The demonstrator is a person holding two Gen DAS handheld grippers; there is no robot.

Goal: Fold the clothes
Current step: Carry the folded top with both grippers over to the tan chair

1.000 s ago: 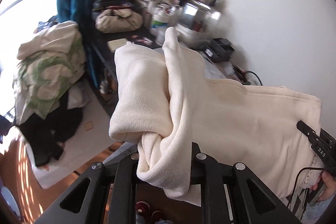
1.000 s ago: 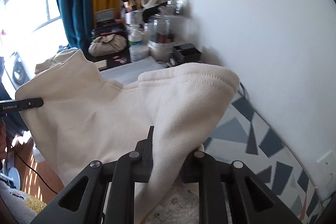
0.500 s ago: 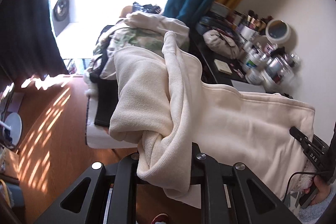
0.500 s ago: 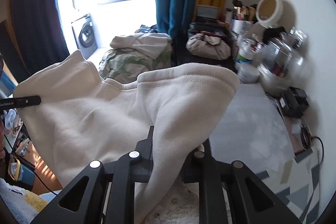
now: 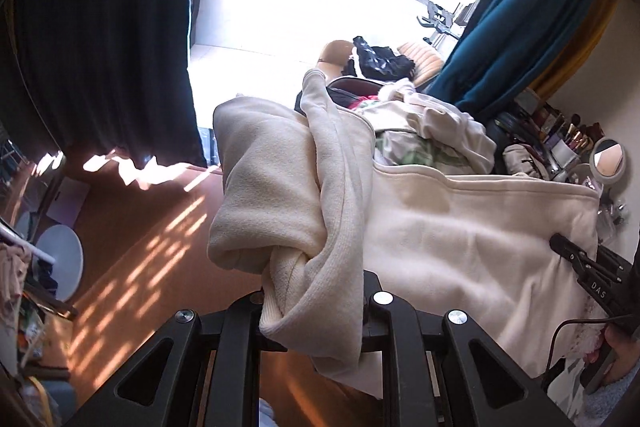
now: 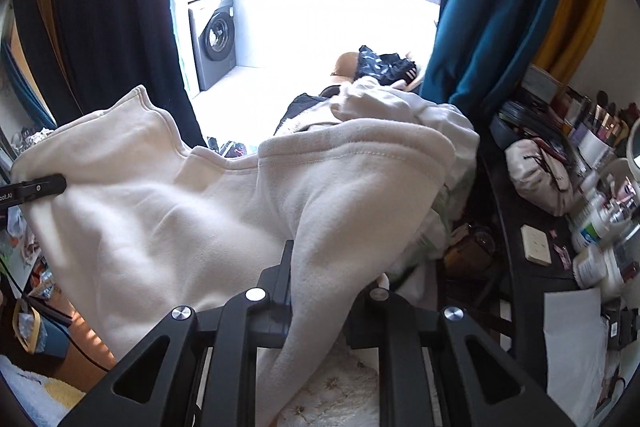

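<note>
**Left wrist view: hoodie held up between both claws, not yet laid flat**

Your left claw [image 5: 316, 303] is pinched tight on a bunched wad of the cream hoodie [image 5: 460, 239], ribbed cuff and sleeve folded together between the jaws. From there the cloth runs across to your right claw [image 5: 576, 267], whose black tip shows at the far edge of the same view, gripping the other end. In the right wrist view that claw [image 6: 316, 291] is likewise clamped narrow on a thick fold of the hoodie [image 6: 160, 211], and the left claw's tip [image 6: 36, 189] bites the opposite corner.

So the hoodie hangs in the air, stretched between your two hands, with its hood or shoulder seam draped over the top. Beyond it lies a pile of clothes [image 5: 432, 131] by the blue curtain [image 5: 520, 27], with a cluttered dresser [image 6: 520, 227] to one side and wood floor [image 5: 140, 247] below.

I judge this to be the carry-and-spread step: the garment is picked up, no fold is made yet.

Next you need a flat place. Keep both grips closed, hold the span taut so the body hangs straight, then lower it evenly. The left wad is bulky; expect to regrip there to free the sleeve before folding.
</note>
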